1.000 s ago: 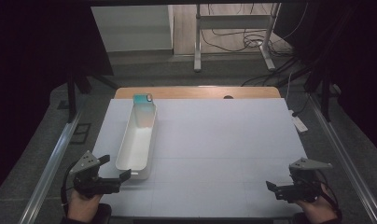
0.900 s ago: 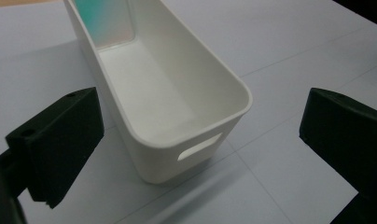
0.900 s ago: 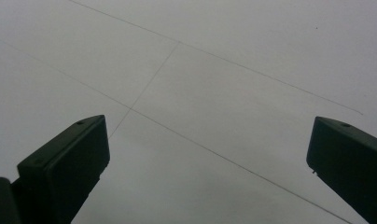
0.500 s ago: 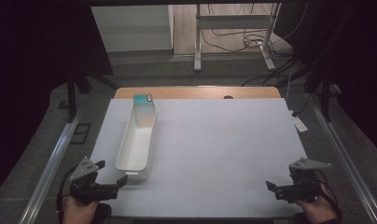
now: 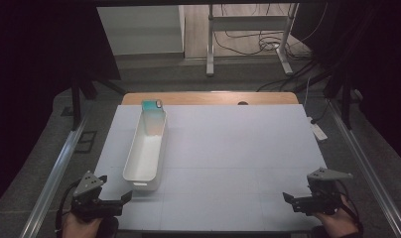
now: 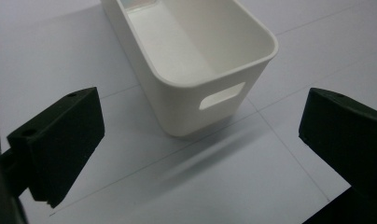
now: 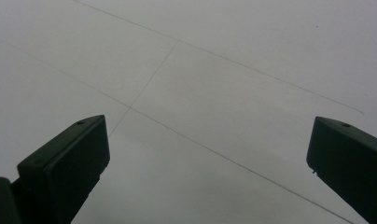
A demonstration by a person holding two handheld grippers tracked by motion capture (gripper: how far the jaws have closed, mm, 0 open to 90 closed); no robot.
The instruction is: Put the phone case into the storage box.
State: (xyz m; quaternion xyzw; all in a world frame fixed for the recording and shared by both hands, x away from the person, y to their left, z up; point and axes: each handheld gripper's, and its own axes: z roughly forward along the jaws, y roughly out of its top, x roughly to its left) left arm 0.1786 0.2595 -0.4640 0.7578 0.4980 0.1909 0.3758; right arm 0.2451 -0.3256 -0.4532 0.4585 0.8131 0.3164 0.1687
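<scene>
High view: the long white plastic bin (image 5: 146,148) with rounded corners lies lengthwise on the left part of the white table (image 5: 238,148), its near end close to the near edge and its far end reaching toward the far edge. At that far end sits a small teal object (image 5: 151,104), too small to tell whether it stands inside the bin or just against it. The left tongs (image 5: 123,198), held in a hand (image 5: 79,225) at the near left corner, sit just beside the bin's near end without touching it. In the left gripper view the bin's near end wall, with its oblong handle slot (image 6: 221,96), lies between the two spread jaws and apart from both. The right tongs (image 5: 288,197) are at the near right corner, well apart from the bin; in the right gripper view their jaws stand wide apart over bare table (image 7: 200,93) crossed by thin lines.
</scene>
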